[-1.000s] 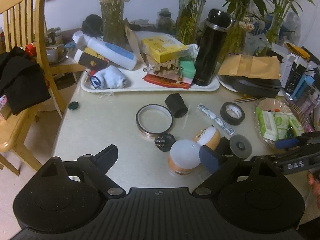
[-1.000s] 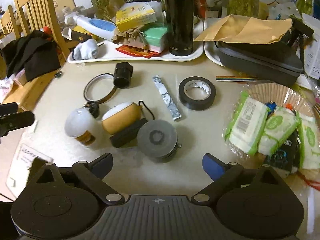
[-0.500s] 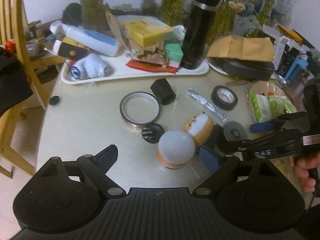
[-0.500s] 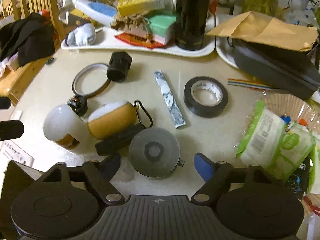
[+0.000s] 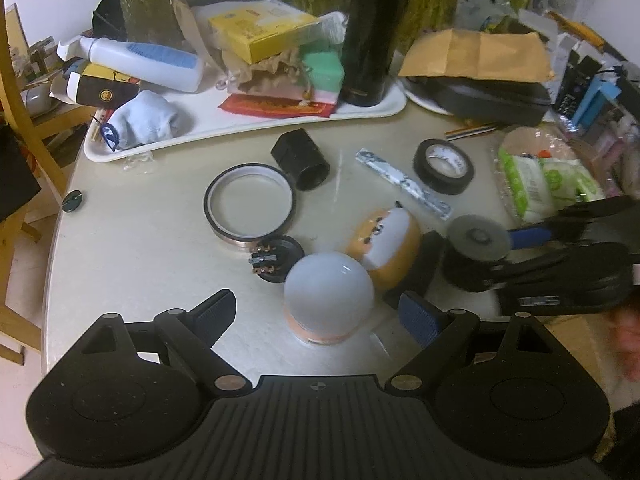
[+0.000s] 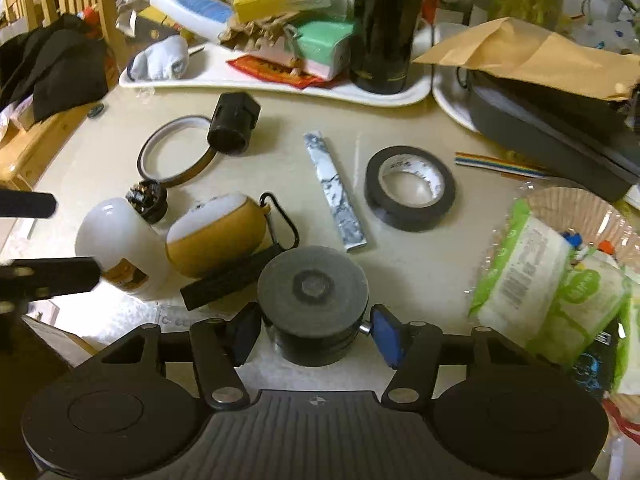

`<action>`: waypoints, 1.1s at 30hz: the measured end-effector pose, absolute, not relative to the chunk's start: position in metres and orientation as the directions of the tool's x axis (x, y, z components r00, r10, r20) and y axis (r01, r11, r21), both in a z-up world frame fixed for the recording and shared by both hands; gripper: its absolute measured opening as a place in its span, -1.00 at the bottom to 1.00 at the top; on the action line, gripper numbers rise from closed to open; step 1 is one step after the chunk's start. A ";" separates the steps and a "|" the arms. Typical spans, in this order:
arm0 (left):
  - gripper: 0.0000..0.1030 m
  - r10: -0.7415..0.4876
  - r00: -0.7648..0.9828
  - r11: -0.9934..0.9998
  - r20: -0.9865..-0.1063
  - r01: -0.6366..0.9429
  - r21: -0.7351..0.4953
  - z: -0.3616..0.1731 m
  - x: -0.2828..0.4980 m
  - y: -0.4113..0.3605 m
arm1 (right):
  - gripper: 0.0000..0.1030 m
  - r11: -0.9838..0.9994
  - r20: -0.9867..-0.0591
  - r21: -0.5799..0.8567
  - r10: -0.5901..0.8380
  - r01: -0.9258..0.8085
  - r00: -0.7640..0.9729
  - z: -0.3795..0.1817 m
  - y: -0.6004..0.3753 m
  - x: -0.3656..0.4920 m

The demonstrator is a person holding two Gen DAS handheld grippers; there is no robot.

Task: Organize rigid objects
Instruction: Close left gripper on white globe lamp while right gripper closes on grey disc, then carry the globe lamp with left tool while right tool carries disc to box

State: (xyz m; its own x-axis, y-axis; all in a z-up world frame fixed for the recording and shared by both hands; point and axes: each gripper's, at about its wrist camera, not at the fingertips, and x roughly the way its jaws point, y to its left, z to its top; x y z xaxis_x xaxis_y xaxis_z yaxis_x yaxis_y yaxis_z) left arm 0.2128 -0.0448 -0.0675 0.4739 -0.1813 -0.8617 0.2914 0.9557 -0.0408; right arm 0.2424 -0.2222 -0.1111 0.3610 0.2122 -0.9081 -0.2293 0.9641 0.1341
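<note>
The white dome lamp (image 5: 329,297) is now framed between the wide-apart fingers of the left gripper (image 5: 316,312), brought lower than a second ago; nothing is held yet. On the right, the right gripper (image 6: 313,330) jaws have just been closing around the grey-topped black cylinder (image 6: 313,304), near the table (image 5: 132,264) front edge; pads seem just beside its sides, contact unclear. A pickup is likely starting. The cylinder is squat, rigid, with a side knob.
</note>
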 end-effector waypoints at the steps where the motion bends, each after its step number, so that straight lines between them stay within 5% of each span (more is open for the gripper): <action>1: 0.69 -0.172 0.472 0.957 -0.865 0.287 -0.034 -0.071 0.216 -0.045 | -0.03 0.965 -0.907 0.140 0.215 -0.223 0.361 -0.108 -0.224 0.241; 4: 0.42 -0.164 0.462 0.961 -0.872 0.275 -0.035 -0.076 0.222 -0.047 | -0.84 0.966 -0.905 0.149 0.219 -0.211 0.364 -0.096 -0.227 0.236; 5: 0.25 -0.181 0.456 0.959 -0.871 0.278 -0.054 -0.078 0.224 -0.047 | -0.95 0.965 -0.901 0.159 0.229 -0.210 0.370 -0.093 -0.228 0.234; 7: 0.06 -0.202 0.441 0.957 -0.874 0.279 -0.081 -0.081 0.226 -0.050 | -0.95 0.964 -0.895 0.168 0.236 -0.204 0.378 -0.088 -0.230 0.232; 13: 0.04 -0.170 0.465 0.954 -0.869 0.300 -0.027 -0.080 0.218 -0.058 | -0.95 0.962 -0.891 0.190 0.253 -0.197 0.376 -0.090 -0.237 0.233; 16: 0.04 -0.171 0.461 0.954 -0.871 0.298 -0.030 -0.080 0.218 -0.057 | -0.79 0.964 -0.884 0.183 0.248 -0.194 0.397 -0.089 -0.241 0.235; 18: 0.04 -0.172 0.467 0.954 -0.867 0.298 -0.029 -0.078 0.217 -0.057 | -0.31 0.964 -0.881 0.192 0.251 -0.182 0.402 -0.090 -0.244 0.239; 19: 0.04 -0.174 0.471 0.954 -0.865 0.299 -0.029 -0.078 0.216 -0.057 | 0.17 0.963 -0.877 0.204 0.260 -0.178 0.403 -0.091 -0.245 0.241; 20: 0.04 -0.177 0.476 0.954 -0.861 0.298 -0.031 -0.076 0.216 -0.056 | 0.42 0.960 -0.874 0.212 0.270 -0.183 0.404 -0.093 -0.245 0.242; 27: 0.04 -0.192 0.516 0.956 -0.835 0.291 -0.040 -0.060 0.211 -0.053 | 0.42 0.946 -0.892 0.141 0.250 -0.293 0.377 -0.113 -0.219 0.250; 30: 0.04 -0.198 0.535 0.955 -0.821 0.293 -0.039 -0.052 0.206 -0.052 | 0.19 0.943 -0.898 0.139 0.249 -0.302 0.364 -0.123 -0.216 0.254; 33: 0.04 -0.204 0.555 0.955 -0.806 0.294 -0.039 -0.043 0.201 -0.049 | 0.18 0.945 -0.900 0.151 0.252 -0.290 0.355 -0.124 -0.216 0.255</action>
